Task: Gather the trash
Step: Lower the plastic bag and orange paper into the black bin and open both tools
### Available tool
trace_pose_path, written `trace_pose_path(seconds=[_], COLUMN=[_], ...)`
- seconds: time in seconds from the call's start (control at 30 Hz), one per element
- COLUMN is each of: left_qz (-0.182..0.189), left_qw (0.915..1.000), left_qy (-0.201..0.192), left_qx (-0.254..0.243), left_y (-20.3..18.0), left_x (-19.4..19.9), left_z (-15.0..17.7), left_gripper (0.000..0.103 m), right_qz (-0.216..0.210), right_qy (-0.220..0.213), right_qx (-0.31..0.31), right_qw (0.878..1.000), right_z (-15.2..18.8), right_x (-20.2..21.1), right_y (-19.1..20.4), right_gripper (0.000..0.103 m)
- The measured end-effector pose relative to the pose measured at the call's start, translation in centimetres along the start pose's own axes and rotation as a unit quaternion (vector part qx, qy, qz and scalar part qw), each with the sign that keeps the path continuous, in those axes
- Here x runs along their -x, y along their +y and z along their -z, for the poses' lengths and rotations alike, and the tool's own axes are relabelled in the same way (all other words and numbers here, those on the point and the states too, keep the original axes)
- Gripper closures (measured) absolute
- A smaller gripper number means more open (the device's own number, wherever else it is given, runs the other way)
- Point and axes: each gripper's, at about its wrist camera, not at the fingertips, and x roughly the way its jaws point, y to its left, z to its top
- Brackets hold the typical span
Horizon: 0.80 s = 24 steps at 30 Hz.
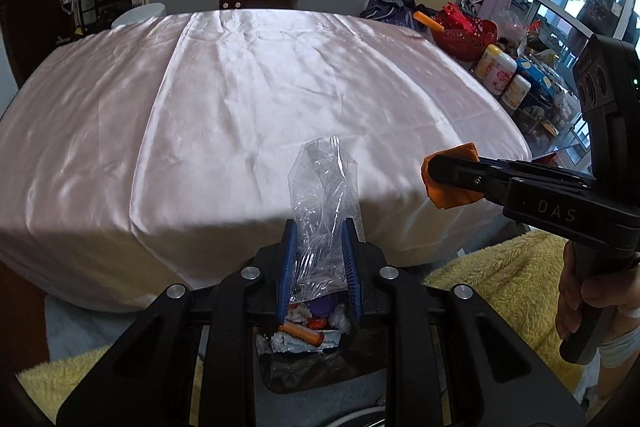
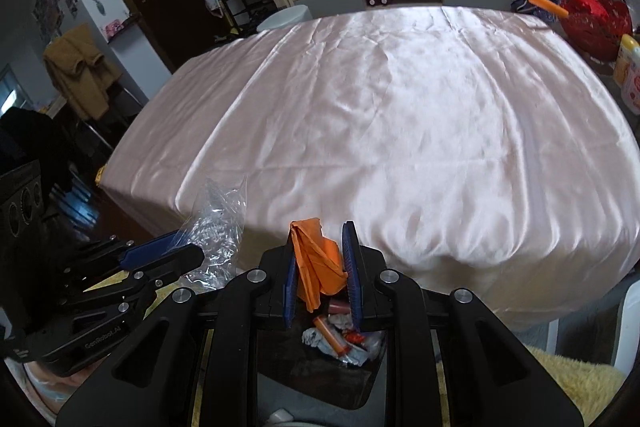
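Clear plastic wrapper (image 1: 320, 211) pinched in left tool (image 1: 320, 259); orange scrap (image 2: 318, 263) in right tool (image 2: 320, 263).

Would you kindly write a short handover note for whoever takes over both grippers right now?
Left gripper: shut on a clear plastic wrapper.
Right gripper: shut on a crumpled orange wrapper.
Both hang near the front edge of the pink satin tablecloth, above the dark bin, which already holds wrappers and an orange tube.
Done: no loose trash shows on the cloth.
Left: release both pieces into the bin, probably one at a time.
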Motion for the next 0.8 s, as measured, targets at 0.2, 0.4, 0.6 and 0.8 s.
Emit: trace_pose_path(seconds=[0.2, 0.4, 0.6, 0.8], left_qz=[0.005, 0.009, 0.001, -0.003], left_qw=[0.9991, 0.9958, 0.994, 0.9921], left_qy=[0.039, 0.087, 0.108, 0.124], left_qx=[0.012, 0.026, 0.017, 0.022], left_y=[0.8, 1.7, 1.8, 1.7], left_x=[-2.9, -5.9, -7.2, -7.9], left_z=[4.1, 7.5, 8.8, 8.9], left_gripper=[0.082, 0.082, 0.081, 0.079], right_qz=[-0.006, -0.012, -0.007, -0.001], right_qy=[0.043, 0.081, 0.089, 0.104], right_qx=[-0.022, -0.046, -0.048, -0.045], right_qw=[0.999, 0.996, 0.995, 0.994], right_z=[4.1, 7.0, 7.2, 7.3], right_x=[-3.7, -7.1, -8.1, -9.2], right_y=[-1.1, -2.5, -2.4, -1.8], right_gripper=[0.081, 0.081, 0.079, 0.07])
